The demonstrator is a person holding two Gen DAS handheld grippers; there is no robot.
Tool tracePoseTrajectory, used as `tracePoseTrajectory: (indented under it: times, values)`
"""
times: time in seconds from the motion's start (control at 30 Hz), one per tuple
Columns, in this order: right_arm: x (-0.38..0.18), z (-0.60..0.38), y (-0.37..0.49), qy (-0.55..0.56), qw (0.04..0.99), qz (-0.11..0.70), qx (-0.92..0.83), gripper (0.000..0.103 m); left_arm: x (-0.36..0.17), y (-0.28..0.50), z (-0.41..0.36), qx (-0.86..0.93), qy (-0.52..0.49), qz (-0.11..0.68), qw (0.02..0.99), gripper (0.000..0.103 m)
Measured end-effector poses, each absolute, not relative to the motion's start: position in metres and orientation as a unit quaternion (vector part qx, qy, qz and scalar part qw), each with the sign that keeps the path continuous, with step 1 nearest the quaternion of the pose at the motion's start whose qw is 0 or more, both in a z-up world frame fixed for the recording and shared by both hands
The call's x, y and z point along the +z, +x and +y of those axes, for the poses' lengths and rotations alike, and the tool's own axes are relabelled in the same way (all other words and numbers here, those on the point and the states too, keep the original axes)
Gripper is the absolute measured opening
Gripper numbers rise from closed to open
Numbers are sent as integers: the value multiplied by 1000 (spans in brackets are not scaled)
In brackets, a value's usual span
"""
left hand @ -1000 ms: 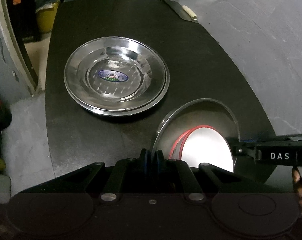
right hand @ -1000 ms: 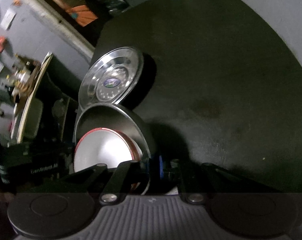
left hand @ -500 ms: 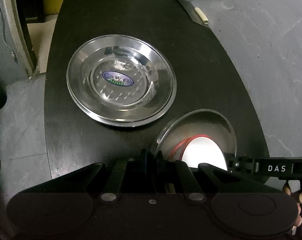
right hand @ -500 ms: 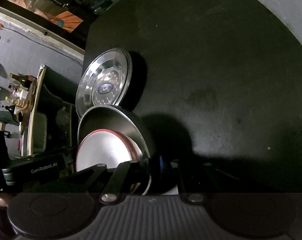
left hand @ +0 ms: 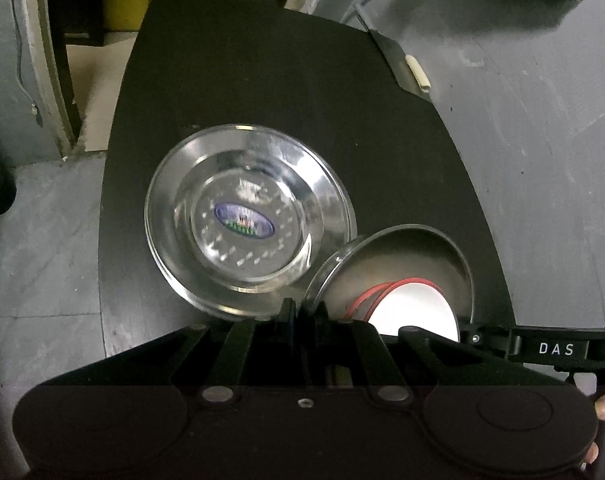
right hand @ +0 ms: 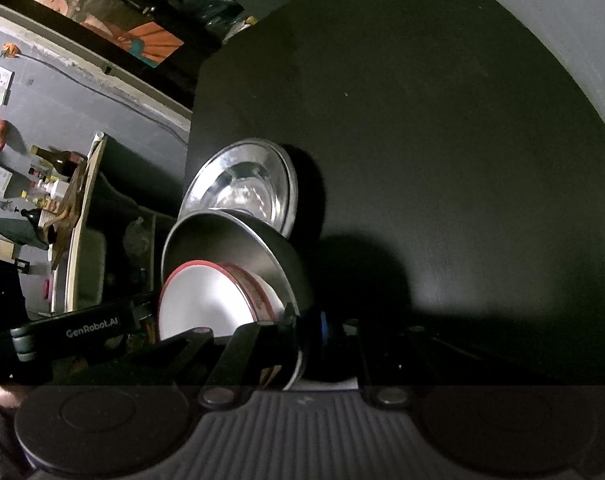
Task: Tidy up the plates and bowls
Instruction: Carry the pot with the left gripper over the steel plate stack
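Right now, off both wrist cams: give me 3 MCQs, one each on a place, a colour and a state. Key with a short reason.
1. Where does the steel plate with the blue label lie?
A. On the black table
B. On the grey floor
C. Inside the dark bowl

2. What colour is the rim of the white bowl nested in the dark bowl?
A. Green
B. Red
C. Yellow

3. How is the dark bowl held?
A. Left gripper alone
B. By no gripper
C. Both grippers shut on its rim, on opposite sides

Key:
1 A: it rests flat on the tabletop.
2 B: a red band edges it in both views.
3 C: the right gripper clamps one side, the left the other.
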State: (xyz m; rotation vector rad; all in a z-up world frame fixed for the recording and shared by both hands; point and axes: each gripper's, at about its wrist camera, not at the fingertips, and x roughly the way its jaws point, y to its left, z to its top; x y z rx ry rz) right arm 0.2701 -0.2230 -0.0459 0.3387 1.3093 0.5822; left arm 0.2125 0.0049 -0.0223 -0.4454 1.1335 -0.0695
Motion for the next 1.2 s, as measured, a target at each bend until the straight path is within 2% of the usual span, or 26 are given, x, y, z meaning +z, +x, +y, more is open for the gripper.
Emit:
tracePoseTrajectory:
  times: [0.5, 1.2]
  values:
    - [-35, -188, 309, 120, 735, 597, 298, 12, -16, 237, 35, 3, -230, 515, 826, 7]
    - [-47, -161, 341, 102, 715, 616, 315, 12, -32, 259, 59, 44, -241, 521, 818, 8]
